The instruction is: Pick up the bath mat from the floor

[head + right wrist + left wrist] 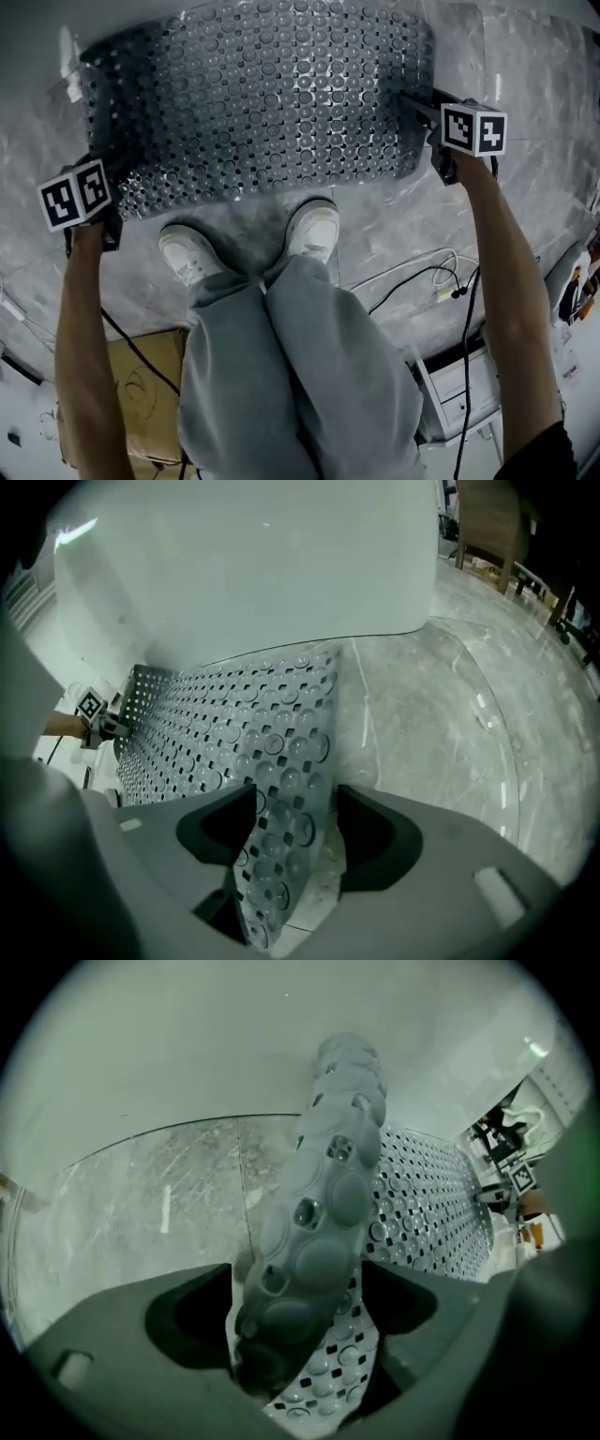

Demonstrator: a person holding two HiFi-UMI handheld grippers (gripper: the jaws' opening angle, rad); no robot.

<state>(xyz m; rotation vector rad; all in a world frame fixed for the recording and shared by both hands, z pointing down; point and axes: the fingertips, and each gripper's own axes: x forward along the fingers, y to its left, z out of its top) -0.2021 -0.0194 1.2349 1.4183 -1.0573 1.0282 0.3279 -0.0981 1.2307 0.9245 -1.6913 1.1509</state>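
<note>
Gripping step. Bath mat (272, 94): lying just ahead of the shoes (314, 230), both ends curled up. Left gripper (298, 1302), right gripper (292, 832): jaws apart, one mat end between each. Advice: clamp both firmly, then lift level.

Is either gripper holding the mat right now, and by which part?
Neither grips it: left gripper and right gripper stand open, each astride a short end of the bath mat.
</note>
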